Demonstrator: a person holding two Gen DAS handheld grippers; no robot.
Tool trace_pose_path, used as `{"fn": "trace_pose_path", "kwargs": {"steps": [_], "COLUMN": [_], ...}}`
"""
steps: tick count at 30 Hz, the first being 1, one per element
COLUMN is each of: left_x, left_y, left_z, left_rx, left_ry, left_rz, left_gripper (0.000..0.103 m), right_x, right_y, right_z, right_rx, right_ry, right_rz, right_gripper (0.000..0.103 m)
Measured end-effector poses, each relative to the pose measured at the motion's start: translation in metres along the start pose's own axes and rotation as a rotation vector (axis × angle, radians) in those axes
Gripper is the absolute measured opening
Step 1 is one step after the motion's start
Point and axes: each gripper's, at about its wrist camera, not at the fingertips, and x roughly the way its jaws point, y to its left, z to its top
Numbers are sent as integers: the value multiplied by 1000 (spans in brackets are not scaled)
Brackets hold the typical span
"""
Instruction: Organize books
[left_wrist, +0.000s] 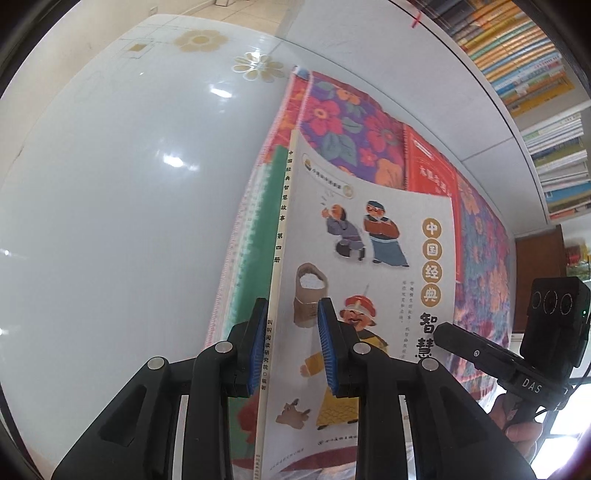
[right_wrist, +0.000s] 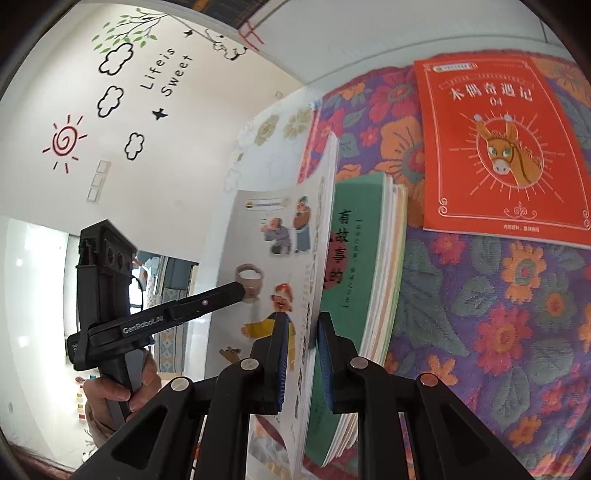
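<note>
Both tools, left (left_wrist: 291, 345) and right (right_wrist: 301, 360), angle downward, pinching the white storybook (left_wrist: 362, 236) upright.

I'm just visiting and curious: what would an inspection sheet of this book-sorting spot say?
Surface: flower-patterned woven cloth on a glossy white table.
Job's things: white illustrated paperback book, raised on edge; thick green-covered book next to it; orange-red donkey-cover book flat on the cloth.
Clutter: nothing seen on the cloth.
Grippers: left tool and right tool both shut on the white illustrated paperback book.
Cables: thin dark lead behind the left tool's handle.
Surroundings: filled bookshelves; "Life is Sweet" wall decal.
</note>
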Motion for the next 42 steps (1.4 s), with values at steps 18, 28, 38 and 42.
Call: {"fn": "trace_pose_path", "kwargs": {"steps": [18,28,38,42], "left_x": [-2,-5,-15,-18], "left_y": [3,2,14,10], "left_z": [1,3,6,4], "left_rx": [2,16,-35,-42], "left_ry": [-9,-31,-72,-82], "left_rz": [-2,42,56,60], "left_gripper": [26,28,28,28], "right_x": [10,11,8,5], "right_y": [-12,-18,-22,-22], "right_z": [-7,-8,-11,-12], "right_rx": [40,53,72,82], "right_ry": [38,26,6,-5], "right_rz": [-22,-10,8,-6], "right_gripper": [16,16,17,17]}}
